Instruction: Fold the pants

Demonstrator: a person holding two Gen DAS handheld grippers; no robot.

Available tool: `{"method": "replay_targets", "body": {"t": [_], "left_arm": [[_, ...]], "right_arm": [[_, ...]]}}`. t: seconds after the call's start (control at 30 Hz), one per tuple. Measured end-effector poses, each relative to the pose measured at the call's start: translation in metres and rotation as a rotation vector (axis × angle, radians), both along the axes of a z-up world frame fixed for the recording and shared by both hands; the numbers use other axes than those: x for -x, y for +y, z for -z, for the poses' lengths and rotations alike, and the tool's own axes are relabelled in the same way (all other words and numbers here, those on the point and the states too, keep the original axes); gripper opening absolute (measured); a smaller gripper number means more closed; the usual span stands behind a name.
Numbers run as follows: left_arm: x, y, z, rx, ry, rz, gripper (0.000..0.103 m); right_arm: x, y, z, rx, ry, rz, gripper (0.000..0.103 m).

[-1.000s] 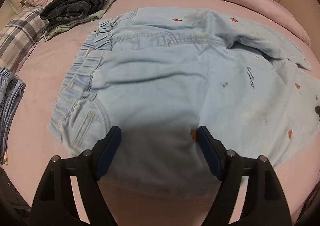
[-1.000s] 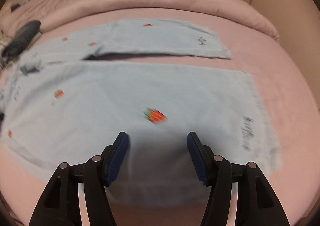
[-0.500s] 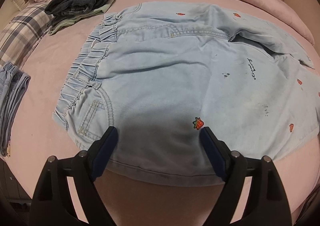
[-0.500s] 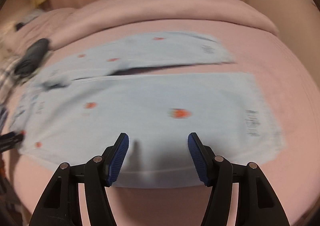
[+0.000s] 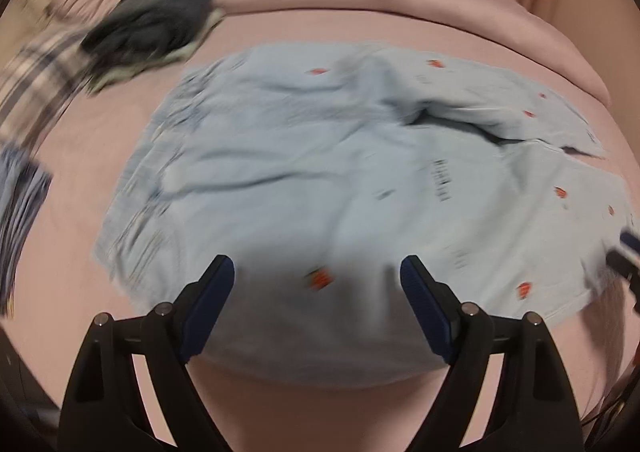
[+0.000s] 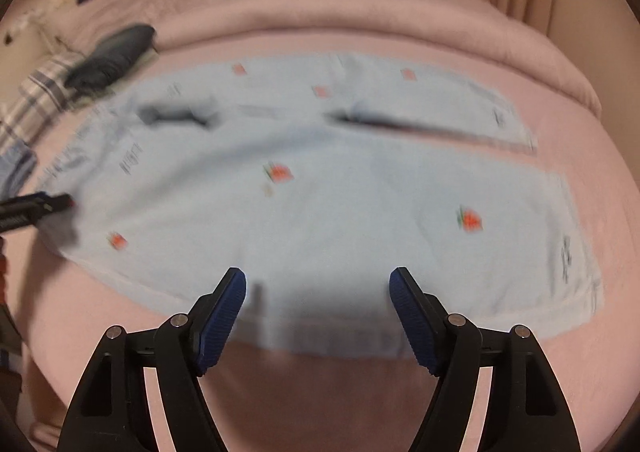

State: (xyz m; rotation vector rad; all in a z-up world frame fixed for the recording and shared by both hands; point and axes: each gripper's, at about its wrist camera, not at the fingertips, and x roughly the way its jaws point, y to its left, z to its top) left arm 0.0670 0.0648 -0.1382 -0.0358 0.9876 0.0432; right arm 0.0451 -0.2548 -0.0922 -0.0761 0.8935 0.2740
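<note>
Light blue denim pants with small red strawberry prints lie spread flat on a pink bed, waistband to the left, two legs running right. My left gripper is open and empty, hovering over the near edge of the hip area. My right gripper is open and empty, over the near edge of the front leg. The left gripper's tip shows at the left edge of the right wrist view; the right gripper's tip shows at the right edge of the left wrist view. Both views are motion-blurred.
A dark folded pile of jeans sits at the back left on a plaid cloth. More folded blue clothes lie at the left edge. A rolled pink duvet lines the back of the bed.
Both grippers have pulled back and up from the pants, staying open. The left view has swung right. The pants have not been lifted.
</note>
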Motion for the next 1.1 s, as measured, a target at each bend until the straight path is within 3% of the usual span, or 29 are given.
{"method": "replay_targets", "body": {"t": [0.13,0.2,0.33,0.4,0.43,0.5,0.67,0.77,0.83,1.0,1.1], "left_arm": [[-0.019,-0.022,0.005,0.020,0.006,0.040,0.085],[-0.025,-0.030,0.011,0.009,0.012,0.056,0.085],[-0.021,-0.039,0.032,-0.058,0.028,0.098,0.086],[-0.014,-0.033,0.033,-0.023,0.028,0.102,0.086],[-0.008,-0.028,0.033,0.000,0.030,0.103,0.086],[0.003,-0.024,0.033,0.014,0.026,0.128,0.086],[0.027,-0.015,0.024,0.043,0.039,0.150,0.086],[0.040,-0.001,0.009,0.119,-0.003,0.123,0.086],[0.040,0.009,0.002,0.139,-0.030,0.094,0.086],[0.015,0.012,-0.003,0.074,-0.064,0.062,0.087],[-0.002,0.018,0.018,0.036,0.015,0.047,0.086]], "right_arm": [[-0.014,0.032,-0.016,-0.028,-0.061,-0.064,0.075],[-0.020,0.046,-0.010,-0.001,-0.066,-0.087,0.075],[-0.027,0.067,0.023,0.028,0.050,-0.138,0.075],[-0.019,0.076,0.045,0.060,0.120,-0.151,0.077],[-0.009,0.076,0.046,0.074,0.076,-0.156,0.078],[0.004,0.076,0.046,0.077,0.083,-0.179,0.080],[0.006,0.059,0.033,0.025,0.215,-0.248,0.081],[0.002,0.043,0.015,-0.068,0.206,-0.260,0.081],[-0.005,0.045,0.006,-0.078,0.175,-0.263,0.081],[-0.028,0.075,0.007,-0.039,0.101,-0.294,0.081],[-0.034,0.091,0.032,0.012,0.173,-0.312,0.081]]}}
